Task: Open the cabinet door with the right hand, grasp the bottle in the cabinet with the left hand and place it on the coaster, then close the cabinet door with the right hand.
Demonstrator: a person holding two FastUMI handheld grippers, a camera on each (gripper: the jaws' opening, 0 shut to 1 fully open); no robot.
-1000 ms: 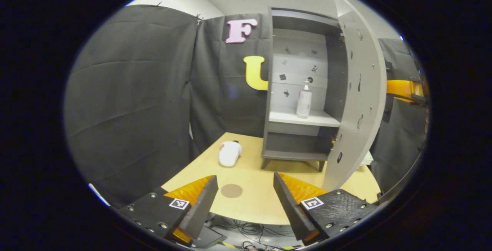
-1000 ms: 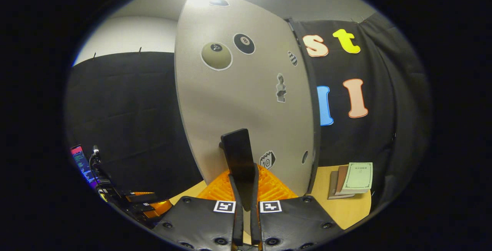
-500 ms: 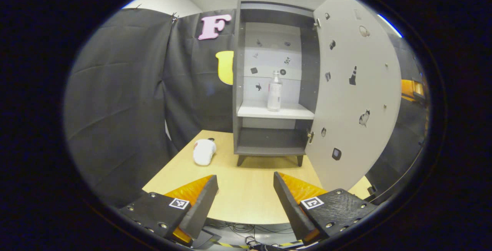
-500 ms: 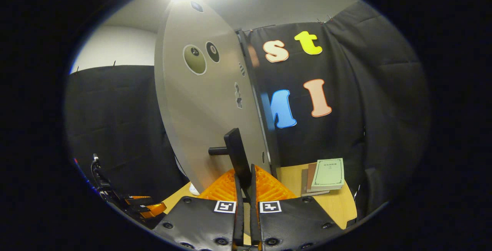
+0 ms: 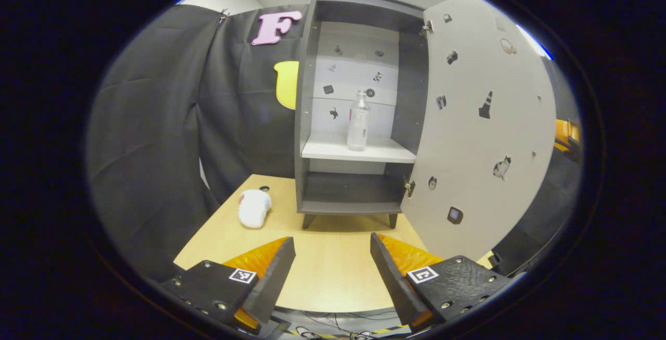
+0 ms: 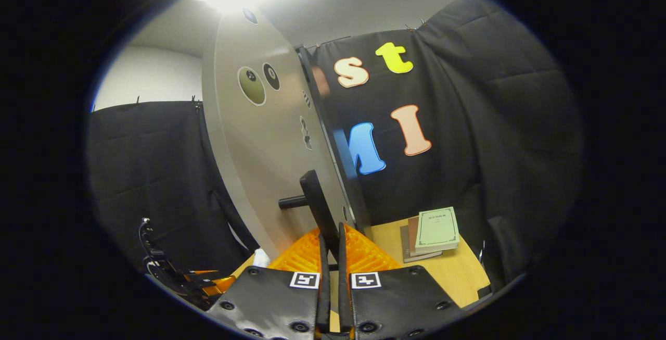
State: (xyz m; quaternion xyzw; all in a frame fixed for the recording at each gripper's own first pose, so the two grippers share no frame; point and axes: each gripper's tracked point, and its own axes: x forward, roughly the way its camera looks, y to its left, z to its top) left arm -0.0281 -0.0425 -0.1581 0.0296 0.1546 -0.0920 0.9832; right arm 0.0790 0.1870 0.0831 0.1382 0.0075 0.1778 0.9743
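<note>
Clear plastic bottle (image 5: 358,121) w/ pale label stands upright on white shelf (image 5: 359,149) inside grey cabinet (image 5: 312,100). Cabinet door (image 5: 484,131) swung wide. Left gripper (image 5: 332,262) fingers spread, empty, above wooden table (image 5: 333,267). Right gripper (image 6: 331,246) fingers pinched onto black door handle (image 6: 315,204).

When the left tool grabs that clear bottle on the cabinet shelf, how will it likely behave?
The bottle stands tall and narrow on the shelf, so a nudge could tip it. It looks like clear plastic: probably light, perhaps smooth and slippery. Contents cannot be told.
</note>
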